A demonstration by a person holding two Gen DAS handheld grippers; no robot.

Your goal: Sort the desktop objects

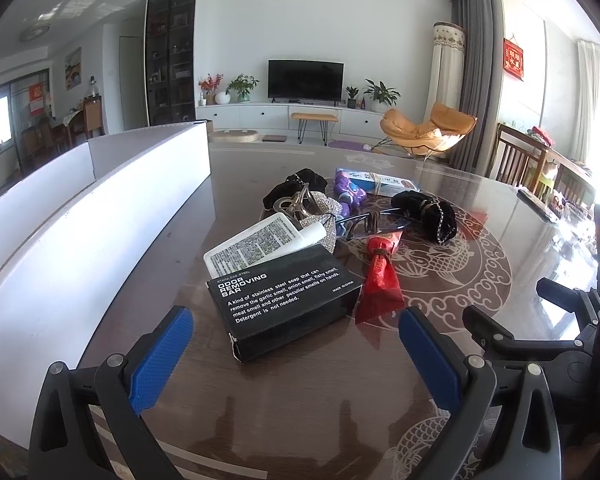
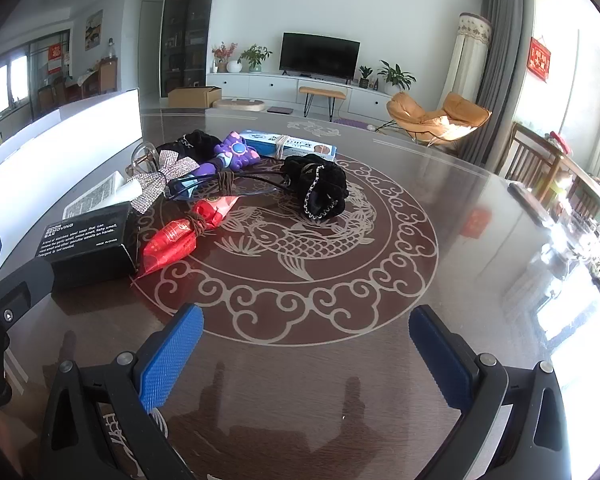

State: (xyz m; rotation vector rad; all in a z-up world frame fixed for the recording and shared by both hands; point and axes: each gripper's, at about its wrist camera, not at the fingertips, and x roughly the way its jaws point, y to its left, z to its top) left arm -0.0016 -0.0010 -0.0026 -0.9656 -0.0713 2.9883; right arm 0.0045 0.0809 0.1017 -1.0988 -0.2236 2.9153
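A heap of small objects lies on the dark glass table (image 2: 380, 360). Nearest is a black soap box (image 1: 284, 300) (image 2: 90, 246), with a white tube (image 1: 256, 242) behind it and a red packet (image 1: 380, 280) (image 2: 180, 236) beside it. Behind lie a rhinestone bow (image 2: 156, 184), blue-rimmed glasses (image 2: 220, 188), two black scrunchies (image 2: 320, 188) (image 1: 296, 184), a purple toy (image 2: 236, 154) and a blue box (image 2: 288, 146). My left gripper (image 1: 296, 344) stands open just short of the black box. My right gripper (image 2: 306, 344) hangs open over bare table, right of the heap.
A white divided container (image 1: 100, 208) (image 2: 60, 144) stands along the table's left side. The right gripper's black frame (image 1: 540, 320) shows at the right of the left wrist view. Wooden chairs (image 2: 540, 160) stand beyond the table's far right edge.
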